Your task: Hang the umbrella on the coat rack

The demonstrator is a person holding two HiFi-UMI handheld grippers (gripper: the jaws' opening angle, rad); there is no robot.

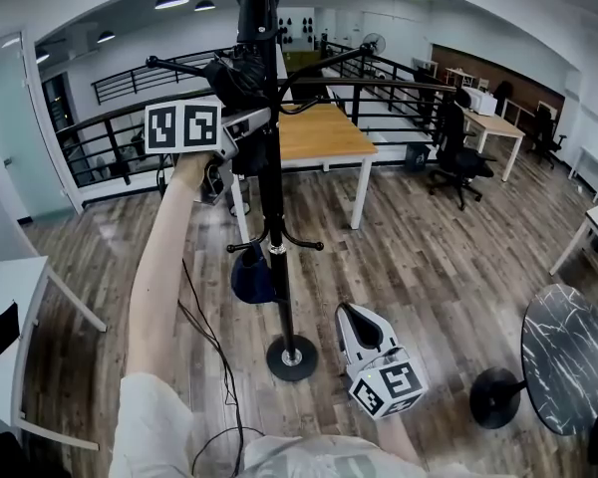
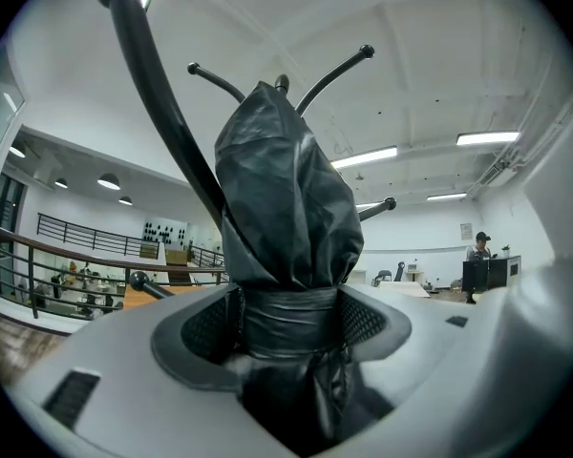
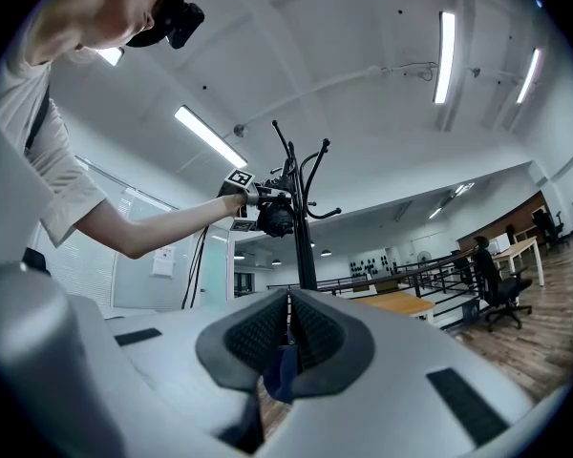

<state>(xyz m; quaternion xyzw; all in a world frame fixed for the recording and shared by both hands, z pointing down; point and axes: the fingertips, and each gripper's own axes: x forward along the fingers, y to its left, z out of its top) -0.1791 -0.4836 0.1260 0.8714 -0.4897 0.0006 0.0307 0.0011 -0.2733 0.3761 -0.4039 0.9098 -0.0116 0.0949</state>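
**Head view.** One coat rack [image 1: 272, 197], one folded black umbrella [image 1: 234, 80], two grippers. The left arm [image 1: 164, 257] stretches forward and the left gripper [image 1: 249, 122] is clamped on the umbrella, high beside the pole among the upper arms. The right gripper [image 1: 351, 312] sits low near the base [image 1: 292, 358], jaws together. One blue bundle [image 1: 251, 275] hangs at the lower hooks. Bare planks lie between the base, the wooden worktop [image 1: 314, 132] behind and the round marble table [image 1: 568, 357] at right.

**Left gripper view.** Both pads press the umbrella's wrapped body. Five knob-tipped rack arms fan around it, one crossing just left of the fabric.

**Right gripper view.** The pads almost meet, with a blue sliver in the gap beneath them. The rack stands ahead.
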